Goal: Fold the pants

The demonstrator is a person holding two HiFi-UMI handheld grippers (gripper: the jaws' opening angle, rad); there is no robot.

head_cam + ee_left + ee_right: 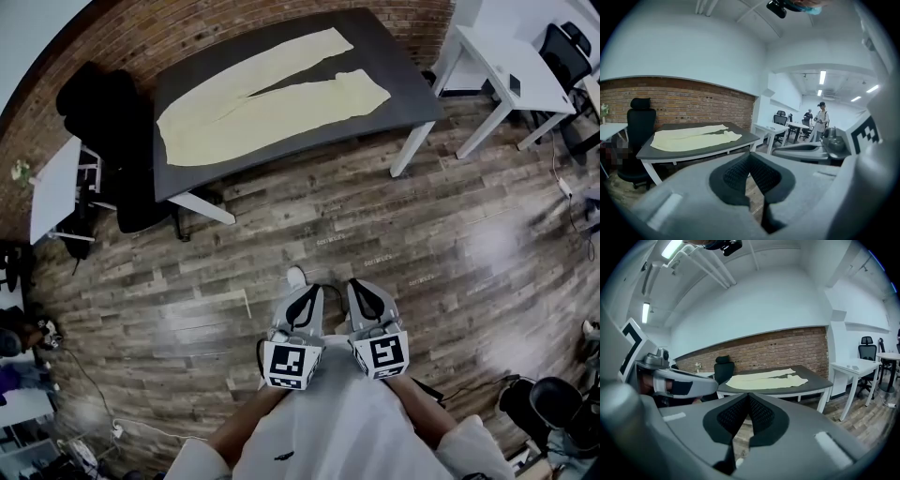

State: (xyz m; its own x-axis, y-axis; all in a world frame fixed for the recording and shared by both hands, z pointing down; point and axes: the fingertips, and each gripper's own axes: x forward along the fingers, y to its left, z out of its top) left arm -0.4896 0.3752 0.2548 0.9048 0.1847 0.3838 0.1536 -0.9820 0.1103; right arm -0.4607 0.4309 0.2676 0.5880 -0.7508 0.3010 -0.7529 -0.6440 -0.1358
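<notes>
bright, even light; fisheye-warped edges

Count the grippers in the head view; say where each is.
2. The left gripper and the right gripper sit side by side, both shut, above the wooden floor, short of the dark table. None hidden.

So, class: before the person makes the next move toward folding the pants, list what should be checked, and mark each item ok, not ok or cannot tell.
1. Pants lie flat on the dark table, legs spread apart: ok.
2. Nothing else lies on the pants: ok.
3. Left hand-held gripper open for a grasp: not ok, shut and empty.
4. Right hand-held gripper open for a grasp: not ok, shut and empty.
5. Both hand-held grippers close to the pants: not ok, they are by the person's body, across the wooden floor from the table.
6. How slippery the fabric is: cannot tell.
</notes>
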